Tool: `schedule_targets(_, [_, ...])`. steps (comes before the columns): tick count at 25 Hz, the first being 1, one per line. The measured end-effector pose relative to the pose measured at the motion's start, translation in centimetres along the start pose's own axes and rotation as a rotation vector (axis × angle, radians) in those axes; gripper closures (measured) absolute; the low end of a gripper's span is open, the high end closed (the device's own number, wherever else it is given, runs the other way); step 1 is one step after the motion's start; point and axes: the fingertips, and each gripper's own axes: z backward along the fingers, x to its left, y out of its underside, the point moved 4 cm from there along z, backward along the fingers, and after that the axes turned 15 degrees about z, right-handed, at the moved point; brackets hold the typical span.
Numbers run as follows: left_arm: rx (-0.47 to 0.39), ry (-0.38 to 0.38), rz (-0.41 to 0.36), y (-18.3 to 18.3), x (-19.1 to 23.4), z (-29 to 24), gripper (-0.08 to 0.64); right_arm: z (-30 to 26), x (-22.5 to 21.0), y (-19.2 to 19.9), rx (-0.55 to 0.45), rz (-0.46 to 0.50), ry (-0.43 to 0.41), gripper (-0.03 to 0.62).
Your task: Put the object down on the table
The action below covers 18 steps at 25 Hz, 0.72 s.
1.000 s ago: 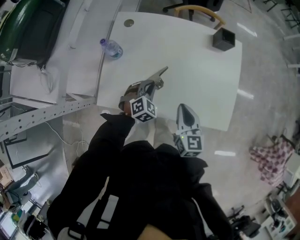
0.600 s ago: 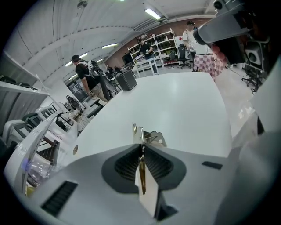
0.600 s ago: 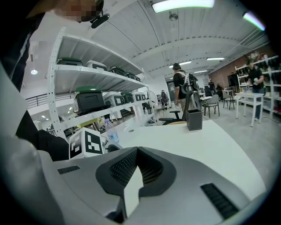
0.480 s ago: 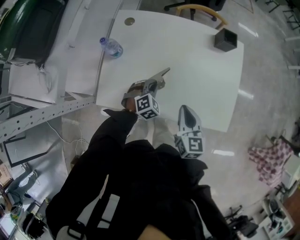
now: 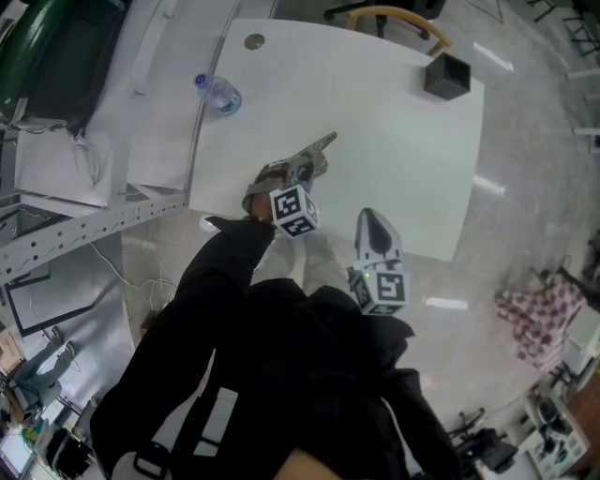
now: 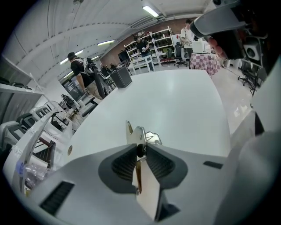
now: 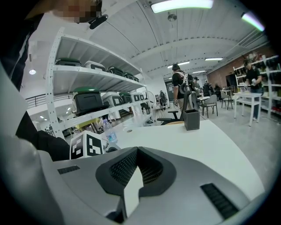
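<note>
**At the worktop's near edge: a metal clip between opening fingers**

Closest to the camera, the person's dark sleeves reach forward to both tools. The right gripper (image 5: 367, 216) hangs off the near edge of the white worktop (image 5: 403, 159), above the floor. Its fingers (image 7: 127, 169) are pressed together with nothing between them, and its marker cube (image 5: 381, 288) faces up towards the head camera.

Just ahead and to the left, the left gripper (image 5: 324, 143) reaches over the worktop's near part, its own marker cube (image 5: 293, 212) behind it. Its fingers (image 6: 123, 163) are opening, with a small metal clip (image 6: 137, 135) between them. The clip's thin plate stands on edge against the ribbed pads and its silvery end pokes out past the tips. The clip sits low over the white surface, but whether it touches cannot be told.

Farther out, a water bottle (image 5: 218, 94) lies near the worktop's left edge. A round grommet (image 5: 254, 41) marks the far left corner, and a black square pen holder (image 5: 446, 77) stands at the far right corner. A chair (image 5: 394, 19) with a curved wooden back stands beyond the far edge.
</note>
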Motion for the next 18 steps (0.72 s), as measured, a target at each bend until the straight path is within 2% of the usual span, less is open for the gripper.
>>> schedule_targets(10, [0.005, 0.038, 0.013, 0.0, -0.7, 0.1, 0.454, 0.7, 0.4, -0.2, 0.002, 0.013, -0.011, 0.59])
schedule_targets(18, [-0.025, 0.054, 0.035, -0.3, -1.0, 2.2, 0.451, 1.2, 0.9, -0.5, -0.002, 0.017, -0.008, 0.591])
